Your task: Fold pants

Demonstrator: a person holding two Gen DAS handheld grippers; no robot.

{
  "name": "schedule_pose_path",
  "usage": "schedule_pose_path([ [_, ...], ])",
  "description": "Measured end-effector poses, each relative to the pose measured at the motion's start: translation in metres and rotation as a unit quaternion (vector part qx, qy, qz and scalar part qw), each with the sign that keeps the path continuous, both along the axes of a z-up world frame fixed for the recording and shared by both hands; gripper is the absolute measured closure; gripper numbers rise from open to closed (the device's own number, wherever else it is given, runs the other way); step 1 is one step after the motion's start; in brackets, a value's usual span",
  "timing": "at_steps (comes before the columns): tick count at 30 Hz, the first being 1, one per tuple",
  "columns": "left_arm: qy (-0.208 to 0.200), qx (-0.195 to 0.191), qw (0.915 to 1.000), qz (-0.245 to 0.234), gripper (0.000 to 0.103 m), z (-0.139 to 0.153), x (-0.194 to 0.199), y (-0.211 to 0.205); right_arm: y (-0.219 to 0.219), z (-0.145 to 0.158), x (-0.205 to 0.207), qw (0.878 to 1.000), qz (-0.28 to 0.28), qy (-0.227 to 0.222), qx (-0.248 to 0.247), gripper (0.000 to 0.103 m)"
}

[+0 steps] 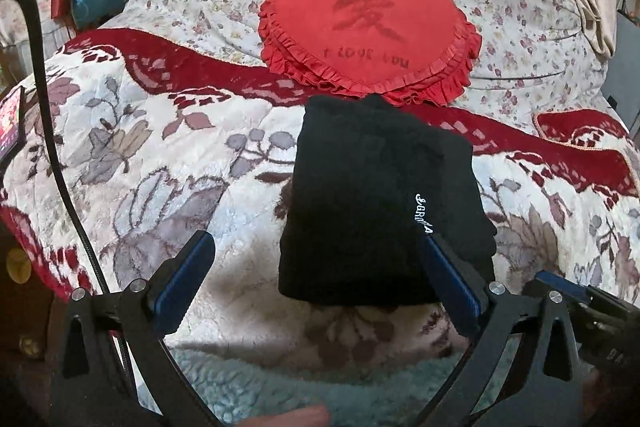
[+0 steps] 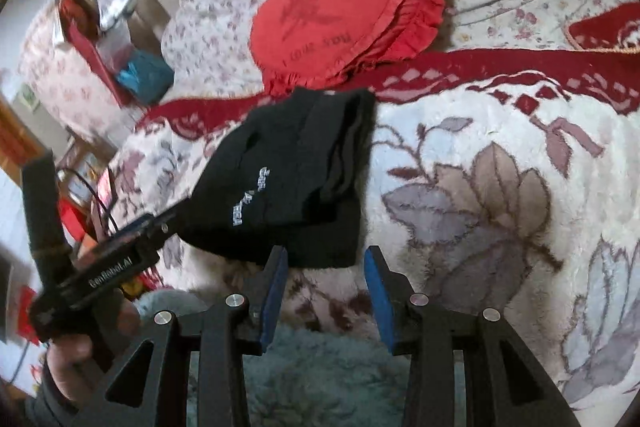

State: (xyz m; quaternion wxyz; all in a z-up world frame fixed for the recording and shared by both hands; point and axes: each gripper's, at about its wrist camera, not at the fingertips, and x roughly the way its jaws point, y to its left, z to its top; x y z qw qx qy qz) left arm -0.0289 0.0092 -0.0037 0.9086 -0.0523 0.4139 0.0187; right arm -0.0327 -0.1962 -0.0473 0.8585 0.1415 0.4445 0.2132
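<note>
Left wrist view: I see my left gripper (image 1: pixel 316 281) spread wide, the folded black pants (image 1: pixel 384 203) just ahead between its fingers on the floral blanket (image 1: pixel 140 155). My right gripper (image 2: pixel 326 283) is parted, empty; pants (image 2: pixel 296 179) ahead-left of its fingertips.

Left gripper (image 1: pixel 316 291) and right gripper (image 2: pixel 326 291) both gape — jaws parted, gripping nothing.

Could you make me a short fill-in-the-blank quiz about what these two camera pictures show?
1. The folded pants are ____ in color.
2. The frilly cushion behind them is ____.
3. The left gripper has its fingers ____, gripping nothing.
4. The lettering on the pants is ____.

Missing words: black; red; open; white
</note>
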Motion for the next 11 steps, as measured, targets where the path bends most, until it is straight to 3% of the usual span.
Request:
schedule_pose_path([
  [7, 0.001, -0.031, 0.9994, -0.016, 0.001, -0.0028, -0.0010, 0.0004, -0.0015, -0.0008, -0.0020, 1.000, 0.002, 0.001, -0.005, 0.065],
  [11, -0.003, -0.025, 0.9995, -0.017, 0.001, -0.0016, -0.0020, -0.0022, -0.0003, -0.0003, -0.0021, 1.000, 0.004, -0.001, -0.009, 0.065],
])
